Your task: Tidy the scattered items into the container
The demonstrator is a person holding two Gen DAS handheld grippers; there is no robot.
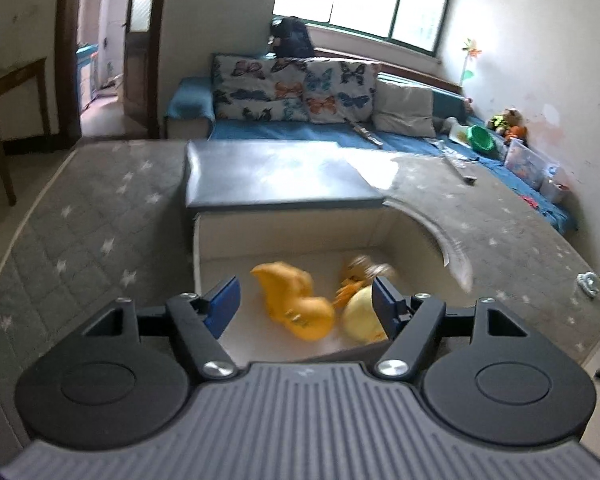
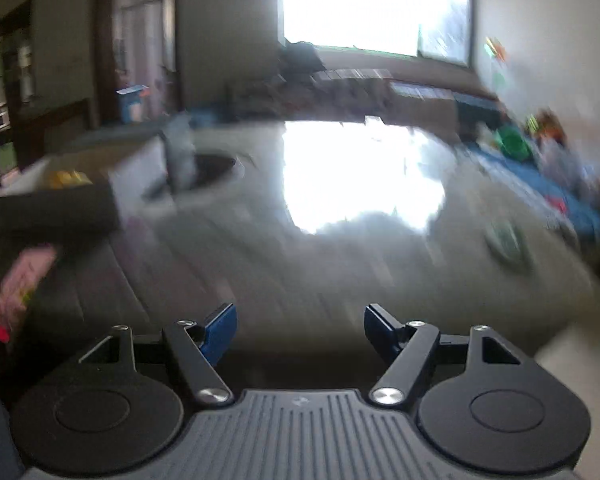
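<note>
Left wrist view: left gripper has jaws parted about halfway, nothing between the pads, hovering over the open container at centre frame. Just past the fingertips, on the container floor, lie an orange toy, long axis running upper left to lower right, and a yellow ball touching it at lower right. Right wrist view is heavily blurred: right gripper also half open and empty, above the mat. A green item lies right of its fingers; right hand looks nearer, orientation unclear.
</note>
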